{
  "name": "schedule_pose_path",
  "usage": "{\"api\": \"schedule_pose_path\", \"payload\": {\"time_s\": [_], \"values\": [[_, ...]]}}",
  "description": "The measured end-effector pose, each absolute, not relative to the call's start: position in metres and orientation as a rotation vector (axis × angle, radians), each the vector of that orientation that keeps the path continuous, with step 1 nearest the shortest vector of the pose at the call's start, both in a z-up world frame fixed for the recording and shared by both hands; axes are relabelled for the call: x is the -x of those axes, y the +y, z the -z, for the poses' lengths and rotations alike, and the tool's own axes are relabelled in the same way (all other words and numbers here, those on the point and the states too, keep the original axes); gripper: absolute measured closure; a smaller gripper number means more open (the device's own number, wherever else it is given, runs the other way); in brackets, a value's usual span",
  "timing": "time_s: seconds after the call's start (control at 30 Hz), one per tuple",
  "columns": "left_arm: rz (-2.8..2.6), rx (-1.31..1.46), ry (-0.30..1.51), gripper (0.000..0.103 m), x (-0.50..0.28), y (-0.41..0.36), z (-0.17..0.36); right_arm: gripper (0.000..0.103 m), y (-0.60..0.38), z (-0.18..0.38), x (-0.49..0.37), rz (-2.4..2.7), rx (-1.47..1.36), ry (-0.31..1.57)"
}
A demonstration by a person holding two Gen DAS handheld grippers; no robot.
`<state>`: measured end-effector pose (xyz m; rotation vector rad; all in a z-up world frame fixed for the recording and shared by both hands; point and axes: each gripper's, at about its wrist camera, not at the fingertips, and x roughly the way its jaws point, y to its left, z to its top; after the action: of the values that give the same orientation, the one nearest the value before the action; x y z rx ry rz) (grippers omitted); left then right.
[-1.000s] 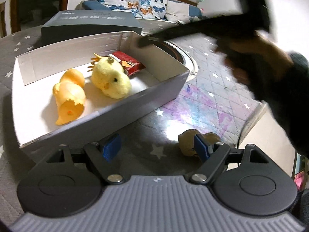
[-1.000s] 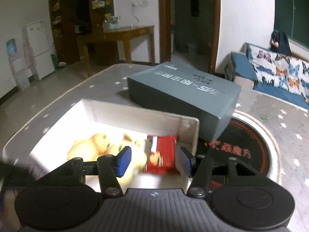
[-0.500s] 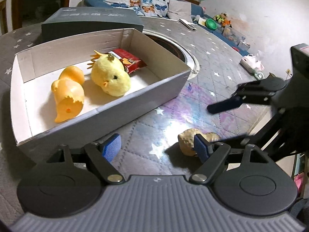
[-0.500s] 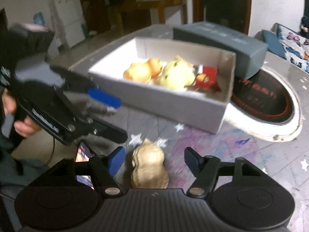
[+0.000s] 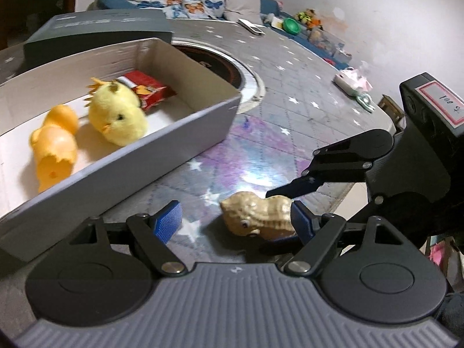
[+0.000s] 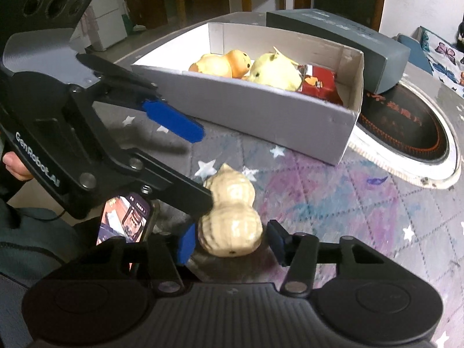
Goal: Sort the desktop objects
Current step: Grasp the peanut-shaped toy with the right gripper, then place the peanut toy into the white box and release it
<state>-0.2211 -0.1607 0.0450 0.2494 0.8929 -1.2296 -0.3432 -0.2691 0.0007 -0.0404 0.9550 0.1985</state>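
A beige peanut-shaped toy [image 5: 255, 214] [image 6: 232, 220] lies on the starry table mat near the front edge. My right gripper [image 6: 230, 242] [image 5: 269, 220] is open with a blue pad close on each side of the peanut's near lobe. My left gripper [image 5: 235, 221] [image 6: 204, 168] is open; its right finger rests against the peanut's far lobe. Behind stands the grey box [image 5: 174, 150] [image 6: 261, 110], holding a yellow plush chick [image 5: 116, 116] [image 6: 275, 72], an orange duck toy [image 5: 55, 150] [image 6: 220, 63] and a red packet [image 5: 148, 90] [image 6: 319, 84].
A dark grey lid box [image 5: 95, 29] [image 6: 348, 34] lies beyond the grey box. A round hob [image 5: 220, 66] [image 6: 406, 124] is set into the table. A lit phone [image 6: 124, 220] sits at the table edge under my left gripper. A remote [image 5: 250, 26] and a pink item [image 5: 352, 82] lie far off.
My right gripper left the box, came down to the peanut and narrowed its pads around it. My left gripper edged forward until its right finger met the peanut.
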Motion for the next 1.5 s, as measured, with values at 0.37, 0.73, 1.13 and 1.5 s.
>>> {"api": "schedule_pose_path", "payload": {"time_s": [0.37,0.73,1.13,1.5], "values": [[1.294,-0.212,0.979,0.038,0.223,-0.175,-0.028,0.058,-0.265,0.0,0.346,-0.18,0.086,0.929],[1.198,-0.129,0.776,0.038,0.195,-0.148,-0.092,0.058,-0.259,-0.062,0.304,-0.204,0.184,0.754],[1.001,-0.1,0.787,0.038,0.097,-0.138,-0.085,0.058,-0.252,-0.048,0.187,-0.204,0.118,0.705],[0.943,-0.121,0.738,0.038,0.099,-0.118,-0.088,0.057,-0.234,-0.029,0.187,-0.161,0.196,0.698]]}}
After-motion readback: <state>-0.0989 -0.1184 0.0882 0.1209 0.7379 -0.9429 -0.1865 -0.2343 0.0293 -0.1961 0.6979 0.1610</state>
